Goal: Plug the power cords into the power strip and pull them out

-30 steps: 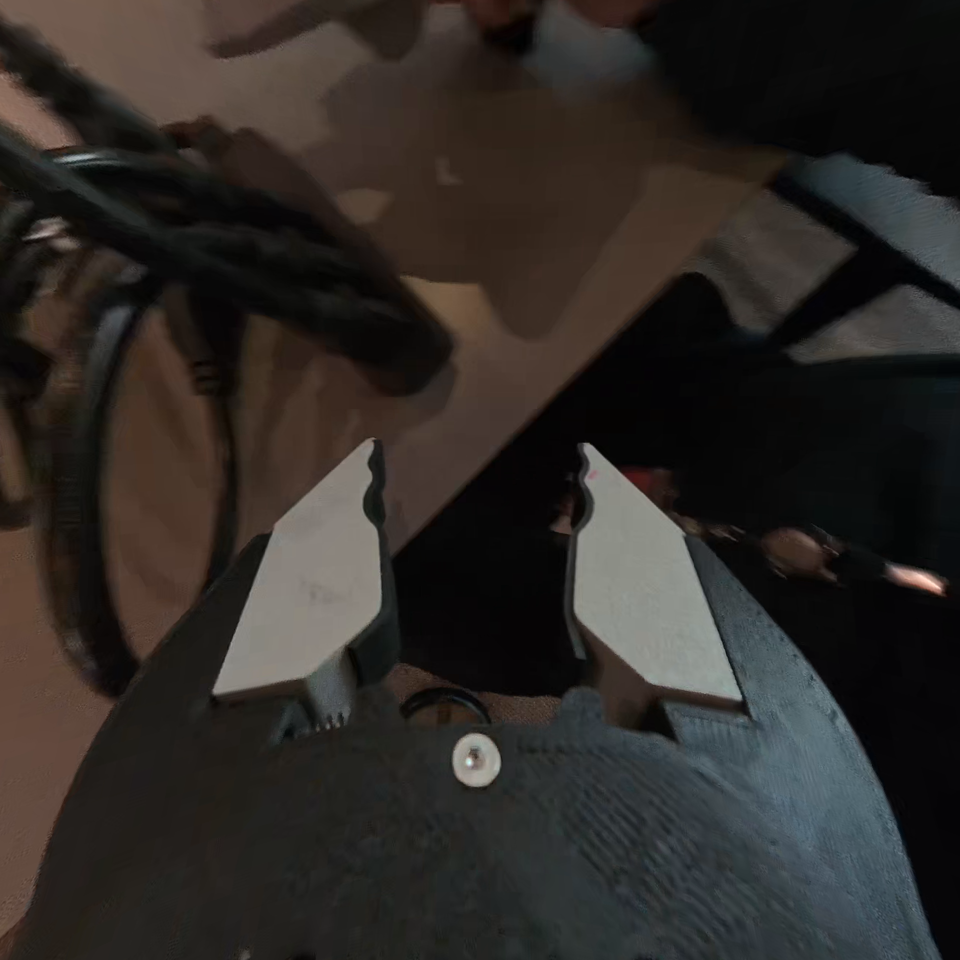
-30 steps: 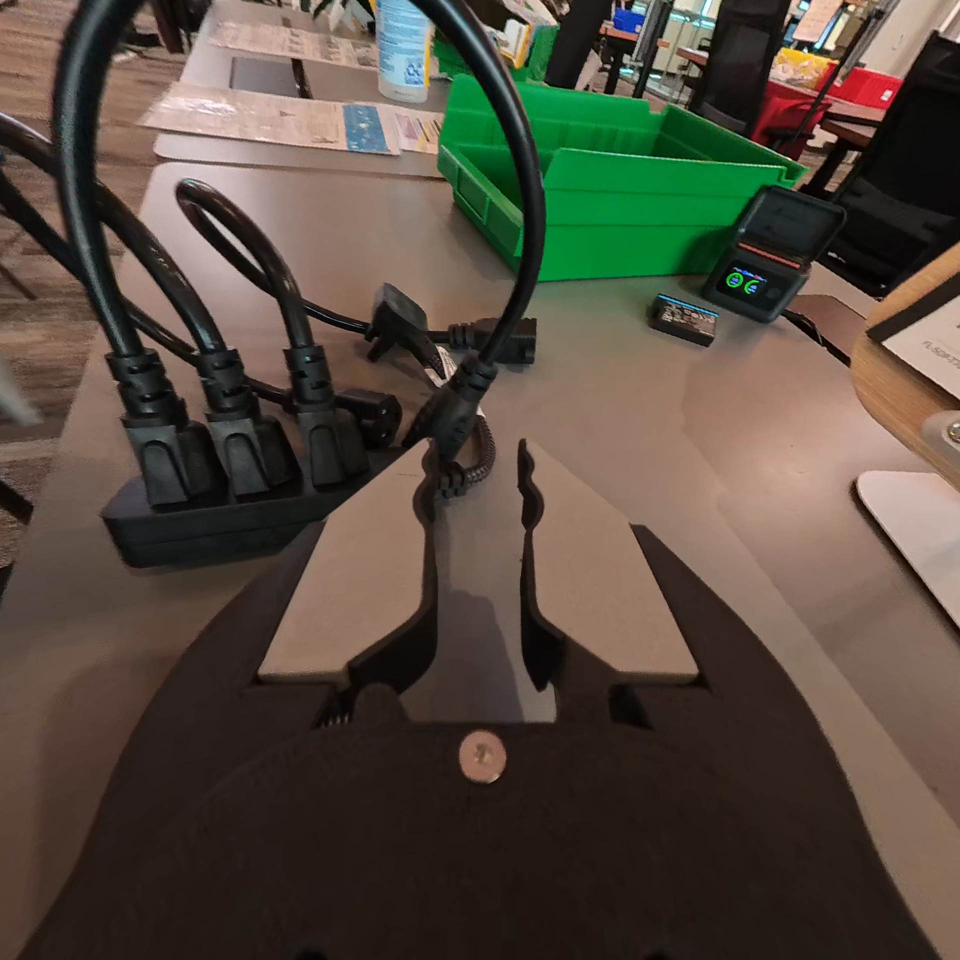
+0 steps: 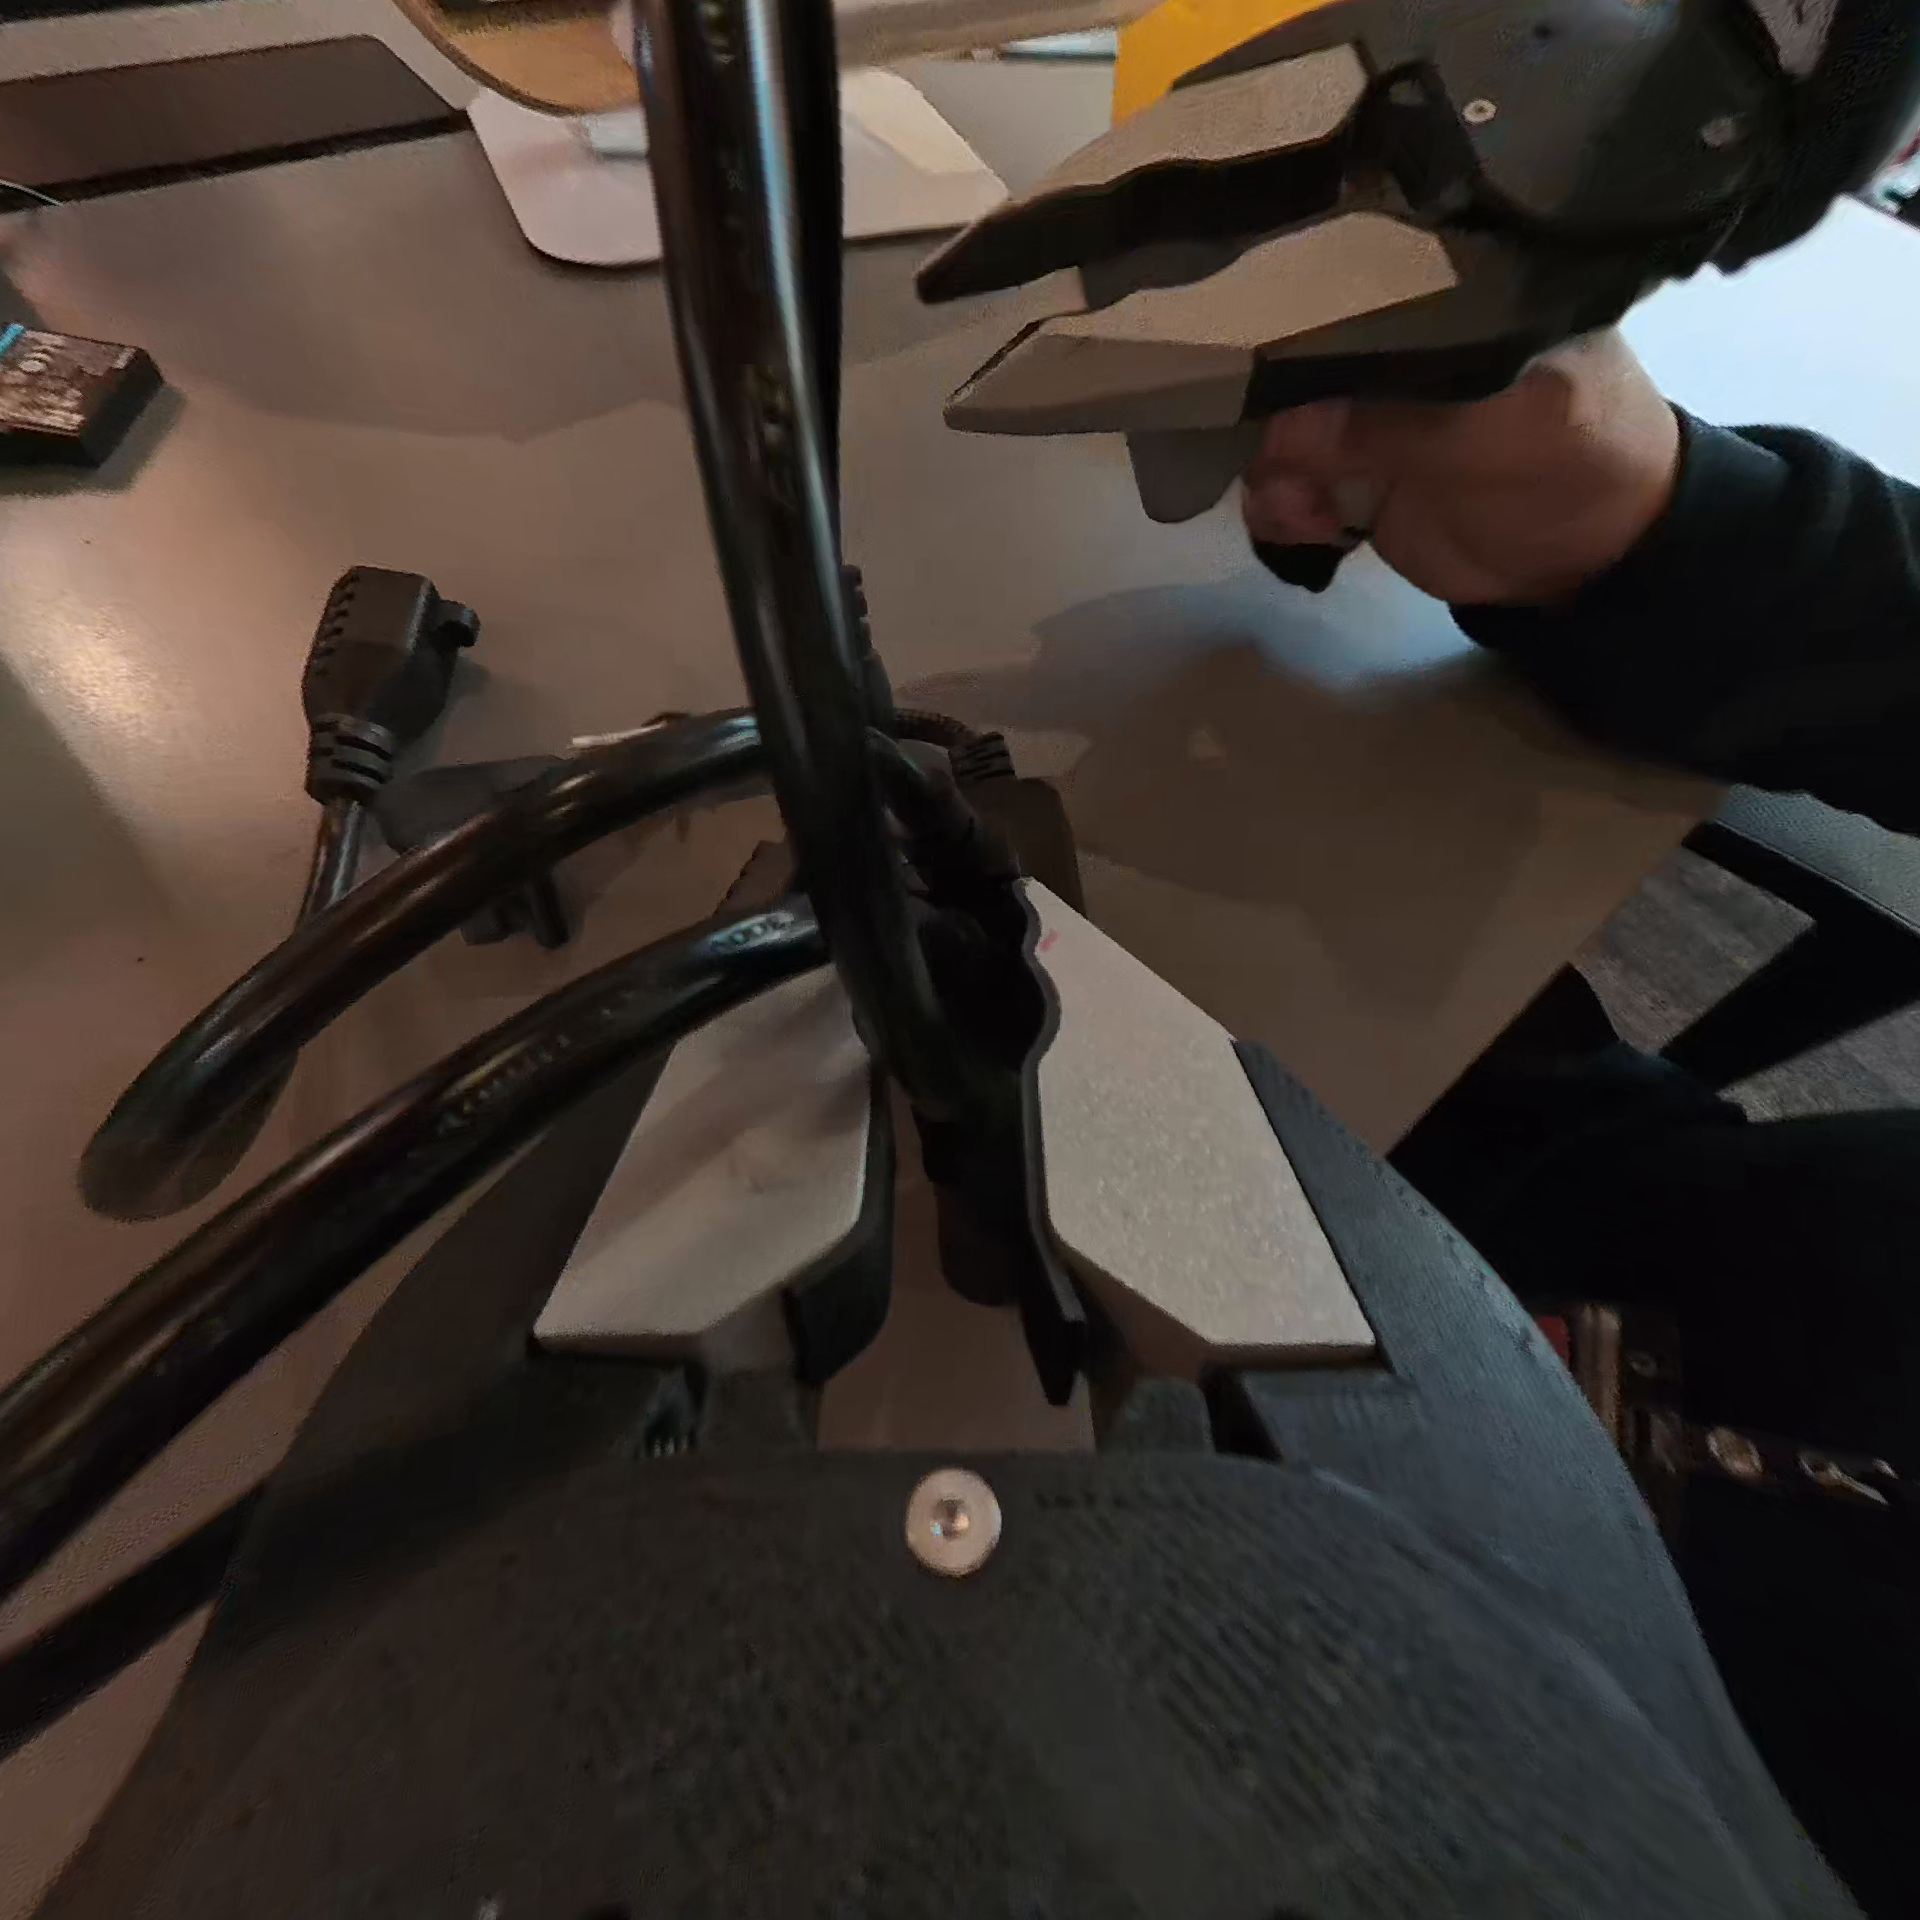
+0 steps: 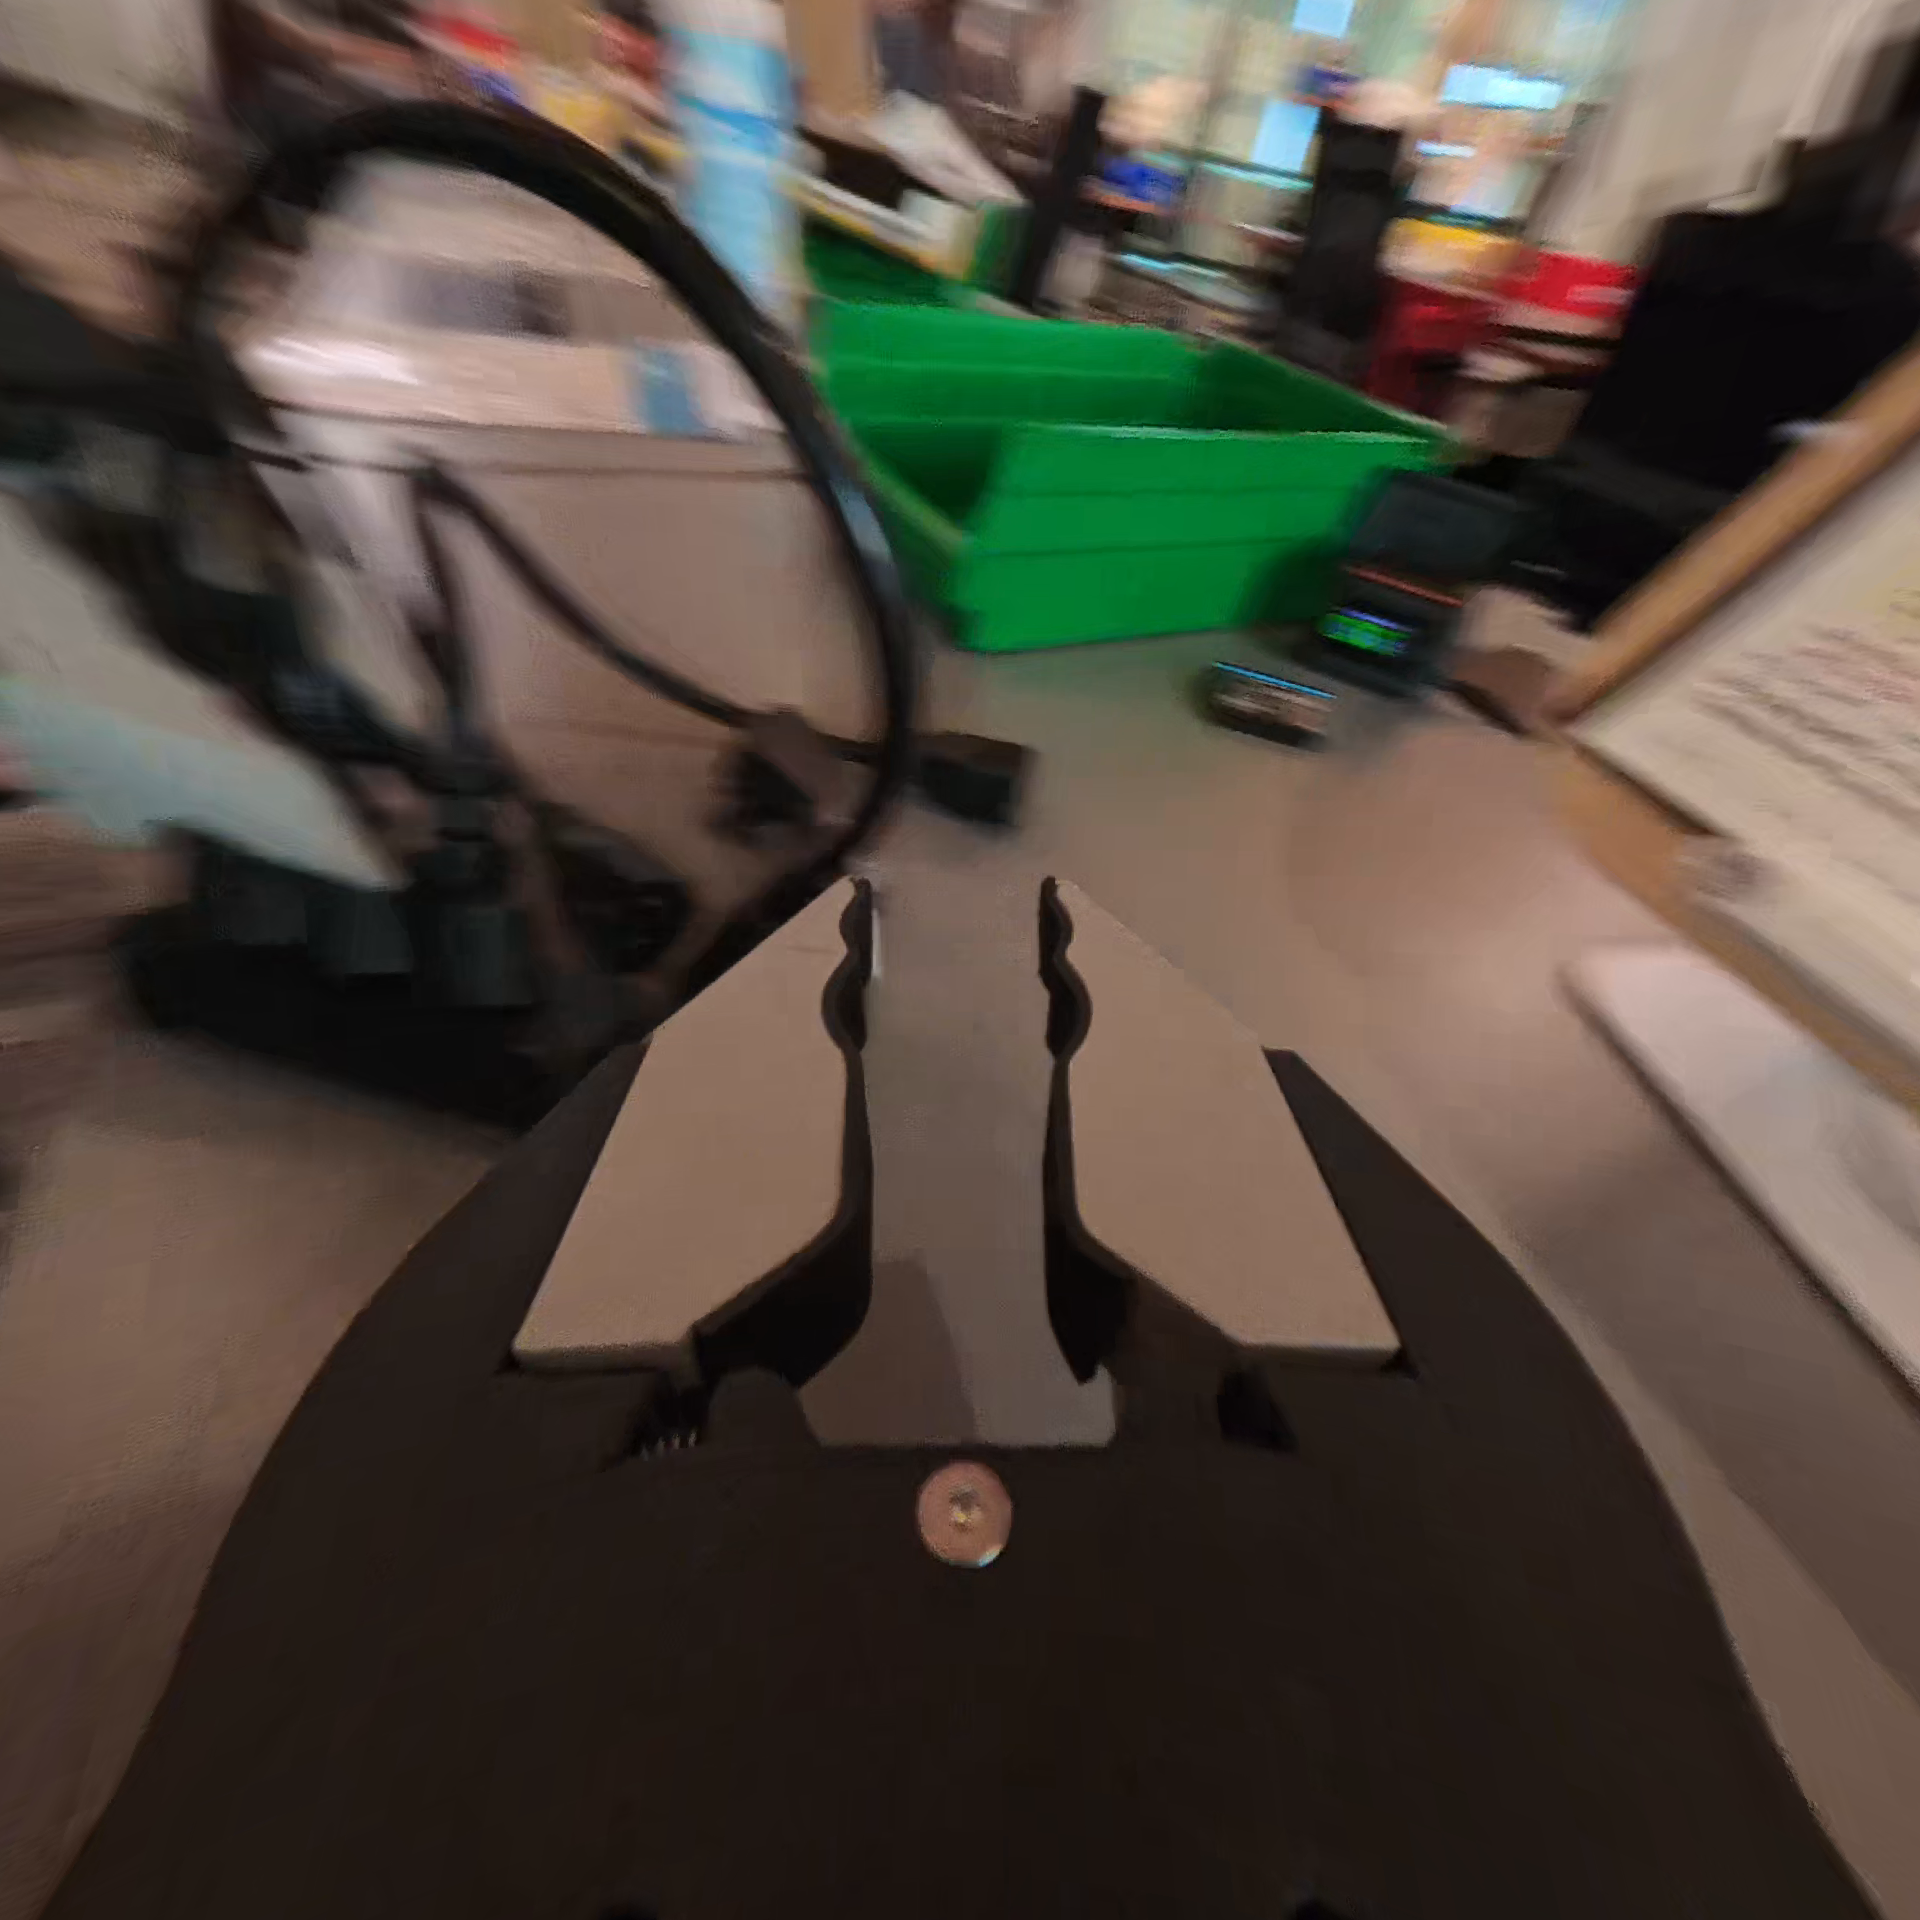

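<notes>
In the left wrist view my left gripper (image 3: pixel 899 873) is shut on a black power plug (image 3: pixel 966 1039). Its thick black cord (image 3: pixel 748 312) rises straight up out of the grasp. Two more black cords (image 3: pixel 416 1101) arc across to the left. My right gripper (image 3: pixel 997 322) shows at the upper right, held in a hand, open with nothing between its fingers. The right wrist view is blurred by motion. There my right gripper (image 4: pixel 951 894) is open and empty above the table. The black power strip (image 4: pixel 312 966), with plugs standing in it, lies to its left.
A loose black plug (image 3: pixel 374 665) lies on the brown table (image 3: pixel 1299 831), and a small black block (image 3: pixel 62 395) lies at the far left. A green bin (image 4: pixel 1122 520), a small device with a lit screen (image 4: pixel 1371 623) and a wood-framed board (image 4: pixel 1766 675) stand beyond. The table edge runs at the right. Across from one pair of fingers to the other is roughly 12 cm.
My left gripper has swung from the table edge to the cords and closed on the black plug. My right gripper has drawn back from the cord end, open and empty.
</notes>
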### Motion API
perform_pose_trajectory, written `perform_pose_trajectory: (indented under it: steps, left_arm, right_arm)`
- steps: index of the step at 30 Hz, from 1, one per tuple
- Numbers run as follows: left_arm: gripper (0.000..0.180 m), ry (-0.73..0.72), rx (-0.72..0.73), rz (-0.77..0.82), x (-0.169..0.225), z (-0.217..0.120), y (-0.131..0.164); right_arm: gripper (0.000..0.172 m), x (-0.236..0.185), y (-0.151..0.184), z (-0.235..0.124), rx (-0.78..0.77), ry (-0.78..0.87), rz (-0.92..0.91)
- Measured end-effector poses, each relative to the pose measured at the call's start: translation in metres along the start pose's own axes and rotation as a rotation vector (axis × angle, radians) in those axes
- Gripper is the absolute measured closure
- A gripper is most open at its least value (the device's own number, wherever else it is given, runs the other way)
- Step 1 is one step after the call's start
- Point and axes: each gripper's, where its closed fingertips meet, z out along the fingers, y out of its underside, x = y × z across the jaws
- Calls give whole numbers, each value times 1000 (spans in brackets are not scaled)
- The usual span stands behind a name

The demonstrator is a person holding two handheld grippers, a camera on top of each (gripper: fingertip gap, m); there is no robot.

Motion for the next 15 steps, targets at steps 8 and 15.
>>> perform_pose_trajectory:
  steps: [8, 15]
  left_arm:
    - [159, -23, 2, 22, 1, 6, -1]
    - [158, -15, -4, 49, 3, 4, 0]
  right_arm:
    - [121, 37, 19, -1, -124, 285, -104]
    - [121, 35, 24, 2, -145, 273, -108]
